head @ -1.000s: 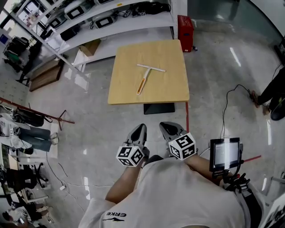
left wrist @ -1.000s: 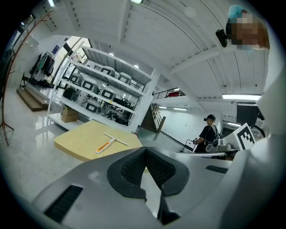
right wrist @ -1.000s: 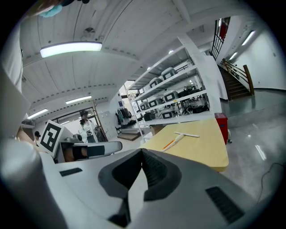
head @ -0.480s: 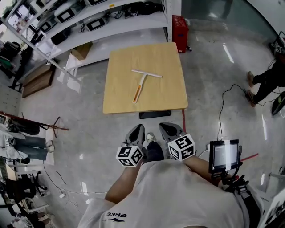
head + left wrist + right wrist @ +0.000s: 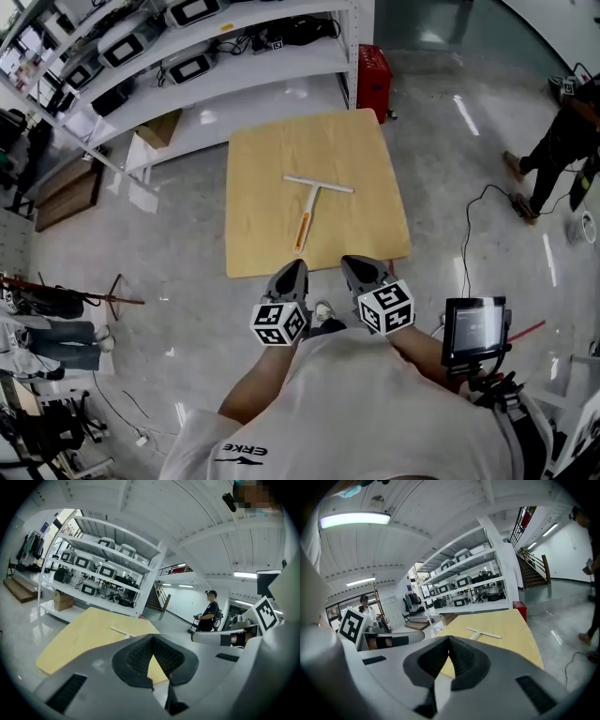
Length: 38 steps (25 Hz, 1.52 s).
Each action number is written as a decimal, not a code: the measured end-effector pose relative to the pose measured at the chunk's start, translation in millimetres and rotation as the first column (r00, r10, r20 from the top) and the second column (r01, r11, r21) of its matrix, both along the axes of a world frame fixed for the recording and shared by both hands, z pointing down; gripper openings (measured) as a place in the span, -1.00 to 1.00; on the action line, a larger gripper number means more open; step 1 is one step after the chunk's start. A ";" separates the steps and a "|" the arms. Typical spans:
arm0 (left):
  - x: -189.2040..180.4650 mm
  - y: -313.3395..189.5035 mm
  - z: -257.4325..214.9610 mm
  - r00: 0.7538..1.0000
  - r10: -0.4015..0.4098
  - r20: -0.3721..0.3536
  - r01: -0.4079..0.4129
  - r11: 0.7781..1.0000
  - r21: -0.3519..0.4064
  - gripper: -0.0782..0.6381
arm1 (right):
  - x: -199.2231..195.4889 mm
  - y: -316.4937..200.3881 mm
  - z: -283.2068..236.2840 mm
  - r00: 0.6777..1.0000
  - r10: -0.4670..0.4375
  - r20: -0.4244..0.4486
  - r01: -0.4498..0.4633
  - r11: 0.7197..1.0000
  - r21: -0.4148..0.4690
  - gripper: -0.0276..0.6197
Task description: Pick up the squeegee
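A squeegee with a white cross-blade and a white-and-orange handle lies on the square wooden table, handle toward me. Its blade shows as a thin white bar in the left gripper view and the right gripper view. My left gripper and right gripper are side by side at the table's near edge, short of the squeegee. Both sets of jaws are shut and hold nothing.
White shelving with equipment stands behind the table, a red box at its right end. A cardboard box sits under the shelf. A person stands at right near a floor cable. A screen on a stand is beside me.
I have walked toward the table: it has come nearer in the head view, and both grippers now reach its near edge. Jaws stayed shut.
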<state>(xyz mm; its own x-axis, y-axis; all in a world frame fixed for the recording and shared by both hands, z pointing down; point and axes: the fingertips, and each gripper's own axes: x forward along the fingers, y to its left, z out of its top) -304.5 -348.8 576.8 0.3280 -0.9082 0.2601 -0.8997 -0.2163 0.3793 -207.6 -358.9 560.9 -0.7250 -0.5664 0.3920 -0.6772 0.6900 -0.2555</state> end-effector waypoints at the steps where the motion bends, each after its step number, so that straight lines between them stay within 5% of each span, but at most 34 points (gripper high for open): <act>1: -5.7 -6.9 5.3 1.000 0.010 0.008 -0.010 1.000 -0.007 -0.77 | -6.7 -5.8 2.9 1.000 0.009 -0.002 -0.009 1.000 0.000 -0.90; 8: -38.0 -62.0 29.1 0.997 0.069 0.047 -0.066 0.995 -0.075 -0.77 | -38.2 -52.5 6.4 0.997 0.074 -0.035 -0.075 0.997 -0.020 -0.90; 25: -34.8 -90.9 81.0 0.962 0.206 0.180 -0.169 0.964 -0.205 -0.76 | -39.7 -56.0 7.0 0.991 0.105 -0.082 -0.110 0.992 -0.065 -0.90; 31: -17.5 -166.7 129.4 0.948 0.227 0.225 -0.152 0.939 -0.308 -0.42 | -11.0 -127.5 32.2 0.992 0.096 -0.084 -0.105 0.989 -0.101 -0.90; 38: -11.1 -196.4 162.6 0.936 0.225 0.270 -0.117 0.924 -0.365 -0.39 | 11.2 -146.8 49.4 0.990 0.108 -0.093 -0.119 0.985 -0.126 -0.90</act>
<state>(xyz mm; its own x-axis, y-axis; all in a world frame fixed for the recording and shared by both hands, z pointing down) -315.6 -545.2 739.4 0.3272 -0.6844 0.6515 -0.9426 -0.2846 0.1744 -196.4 -505.7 610.4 -0.6192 -0.5831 0.5259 -0.7727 0.5717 -0.2758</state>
